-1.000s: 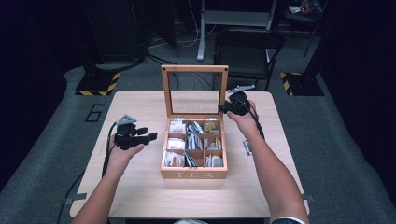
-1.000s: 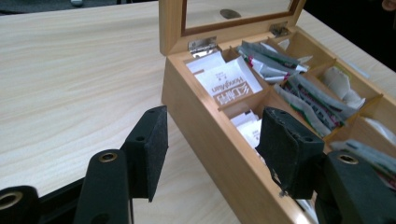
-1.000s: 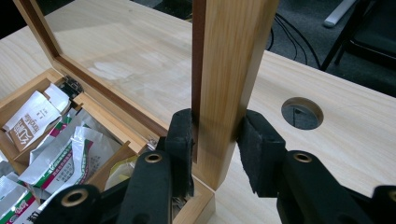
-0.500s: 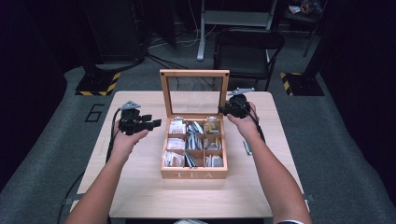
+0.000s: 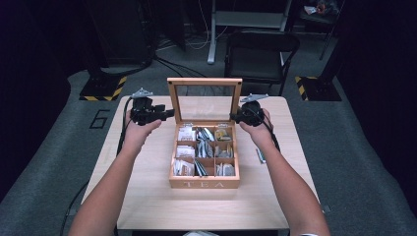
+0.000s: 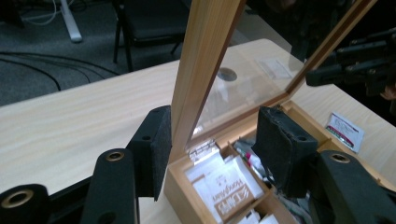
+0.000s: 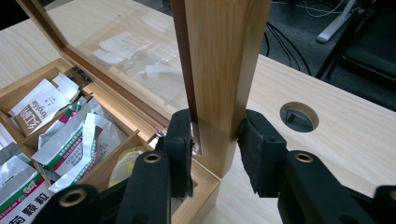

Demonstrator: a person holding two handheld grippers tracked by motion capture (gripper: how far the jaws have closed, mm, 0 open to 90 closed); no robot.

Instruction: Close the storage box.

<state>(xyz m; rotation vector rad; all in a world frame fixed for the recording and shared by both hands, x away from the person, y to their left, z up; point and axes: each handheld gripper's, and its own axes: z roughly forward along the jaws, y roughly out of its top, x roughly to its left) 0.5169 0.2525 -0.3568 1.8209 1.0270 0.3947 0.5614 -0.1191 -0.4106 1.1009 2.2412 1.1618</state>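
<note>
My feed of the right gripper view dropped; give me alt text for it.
The right tool straddles the side rail of the tea box's raised lid, both pads against the wood. Lower left, the open tea box holds tea sachets; a round hole shows in the table.

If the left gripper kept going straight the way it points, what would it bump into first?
Probably the lid of the tea box: the left gripper already has the lid's wooden side rail between its jaws, near one pad.

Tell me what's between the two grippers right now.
The upright glass lid of the tea box, seen in the high view: the left gripper at its left edge, the right gripper at its right edge.
</note>
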